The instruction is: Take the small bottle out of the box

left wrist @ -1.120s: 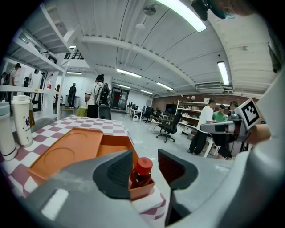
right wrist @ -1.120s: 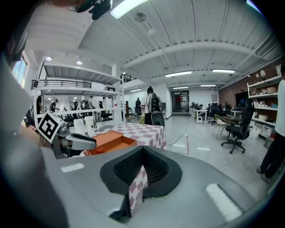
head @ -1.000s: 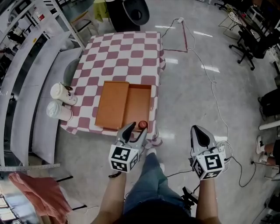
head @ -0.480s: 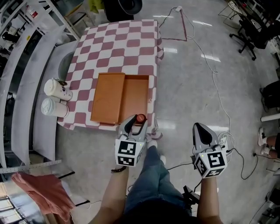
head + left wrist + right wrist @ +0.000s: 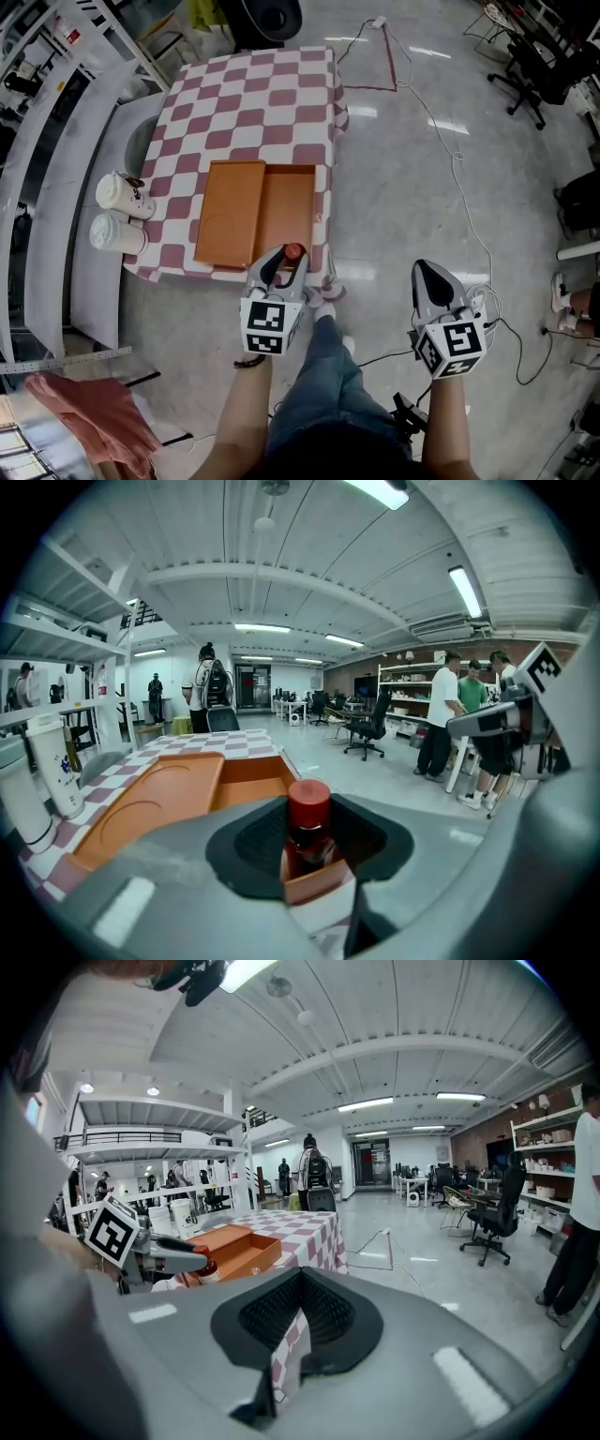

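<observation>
A small bottle with a red cap stands in the near right corner of the open orange box on the checkered table. My left gripper reaches over the table's near edge, and its jaws are closing with the bottle between them. In the left gripper view the black pads lie against both sides of the bottle. My right gripper hangs over the floor to the right of the table, shut and empty. From the right gripper view the bottle shows small at the left.
The box's orange lid lies flat to the left of the box. Two white cups lie at the table's left edge. A cable runs across the floor on the right. Office chairs stand far right.
My left gripper has moved forward over the box's near corner, and its jaws have drawn in round the bottle. The right gripper has stayed where it was.
</observation>
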Demonstrator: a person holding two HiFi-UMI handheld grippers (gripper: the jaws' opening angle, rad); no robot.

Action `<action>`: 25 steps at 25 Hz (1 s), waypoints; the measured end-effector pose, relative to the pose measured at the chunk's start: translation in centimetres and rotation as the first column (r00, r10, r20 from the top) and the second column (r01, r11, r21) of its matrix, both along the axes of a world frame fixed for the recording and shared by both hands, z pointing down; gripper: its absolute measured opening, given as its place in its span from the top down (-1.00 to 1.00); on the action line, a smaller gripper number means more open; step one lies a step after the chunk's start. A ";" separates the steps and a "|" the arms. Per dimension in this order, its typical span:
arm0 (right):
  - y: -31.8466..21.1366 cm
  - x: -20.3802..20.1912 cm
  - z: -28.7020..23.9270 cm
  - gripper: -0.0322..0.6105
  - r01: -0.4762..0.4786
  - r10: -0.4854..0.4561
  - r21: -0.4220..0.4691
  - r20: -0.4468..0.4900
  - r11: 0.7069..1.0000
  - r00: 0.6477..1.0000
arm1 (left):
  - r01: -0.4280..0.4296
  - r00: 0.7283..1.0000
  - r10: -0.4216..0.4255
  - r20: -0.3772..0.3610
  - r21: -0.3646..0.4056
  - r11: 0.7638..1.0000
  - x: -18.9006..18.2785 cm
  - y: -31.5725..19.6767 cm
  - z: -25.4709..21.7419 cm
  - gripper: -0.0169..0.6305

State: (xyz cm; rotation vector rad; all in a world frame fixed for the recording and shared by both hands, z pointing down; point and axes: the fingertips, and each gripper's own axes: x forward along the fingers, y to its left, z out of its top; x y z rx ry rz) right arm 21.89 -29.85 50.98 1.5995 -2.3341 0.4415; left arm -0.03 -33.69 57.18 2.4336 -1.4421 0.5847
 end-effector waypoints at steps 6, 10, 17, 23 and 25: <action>-0.5 -0.2 -2.3 0.90 -0.002 0.001 0.048 0.010 0.999 1.000 | 0.019 0.999 -0.018 -0.030 0.024 1.000 -0.3 -0.7 -3.1 0.50; -1.1 -0.5 -4.0 0.90 -0.001 0.000 0.085 0.021 0.996 1.000 | 0.027 0.999 -0.024 -0.045 0.065 0.998 -0.6 -1.2 -4.7 0.50; -1.9 -0.7 -7.0 0.90 -0.002 -0.006 0.143 0.053 0.990 0.999 | 0.038 0.998 -0.032 -0.052 0.106 0.994 -0.8 -1.5 -7.5 0.50; -2.8 -0.7 -10.4 0.90 -0.002 -0.013 0.206 0.071 0.979 0.997 | 0.039 0.998 -0.031 -0.052 0.167 0.985 -0.8 -2.3 -10.7 0.50; -3.0 -0.6 -11.5 0.90 -0.003 -0.014 0.228 0.072 0.974 0.997 | 0.046 0.998 -0.035 -0.058 0.189 0.981 -1.0 -2.7 -12.0 0.50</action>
